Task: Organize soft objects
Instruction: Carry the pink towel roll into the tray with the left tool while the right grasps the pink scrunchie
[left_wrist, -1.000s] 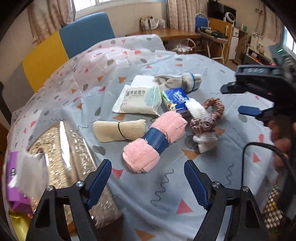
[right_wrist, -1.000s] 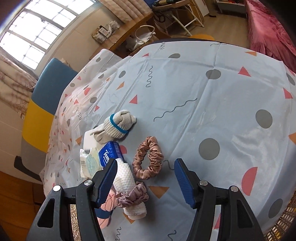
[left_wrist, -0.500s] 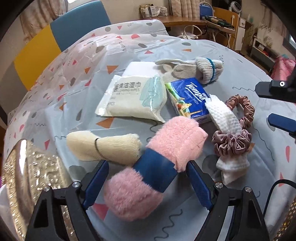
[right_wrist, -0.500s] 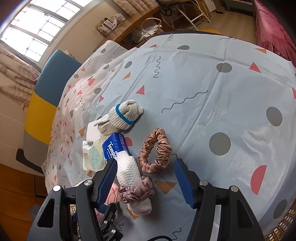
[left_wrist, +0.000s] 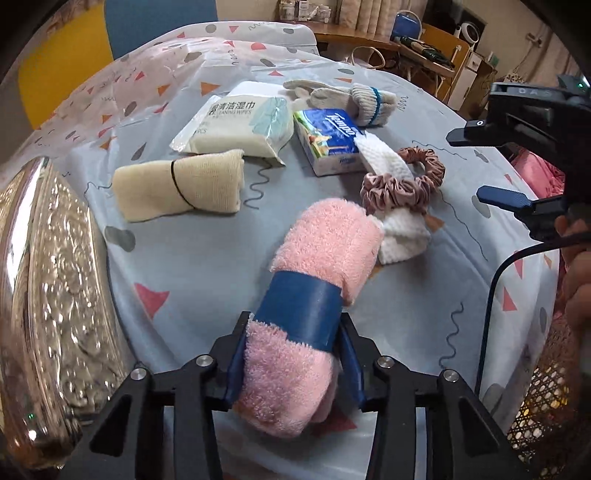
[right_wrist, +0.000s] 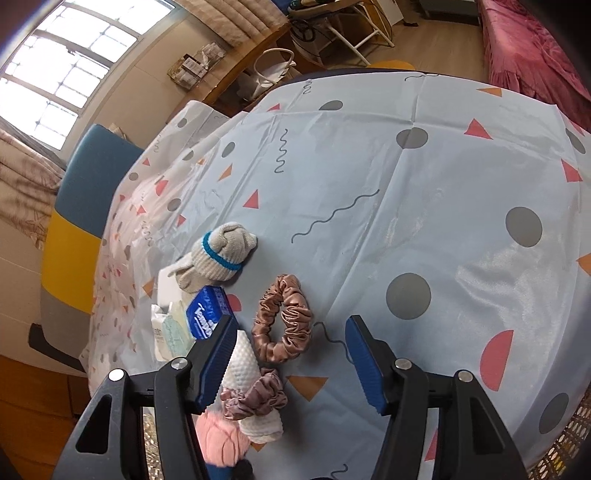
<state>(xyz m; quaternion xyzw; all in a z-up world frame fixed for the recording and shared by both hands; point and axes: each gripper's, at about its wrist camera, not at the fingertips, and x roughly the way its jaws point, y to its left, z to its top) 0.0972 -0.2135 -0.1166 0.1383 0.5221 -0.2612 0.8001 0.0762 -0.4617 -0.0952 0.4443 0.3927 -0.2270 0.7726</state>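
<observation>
My left gripper (left_wrist: 291, 363) is closing on the pink towel roll (left_wrist: 314, 295); plush, light, best pinched beside its band.

Left tool (left_wrist: 293, 363) closing — pads squeezing the pink towel roll (left_wrist: 314, 295)

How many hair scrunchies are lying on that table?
2. One scrunchie lies flat on the tablecloth beside the tissue pack; a second scrunchie is wrapped around the white cloth. Others may be hidden.
</observation>
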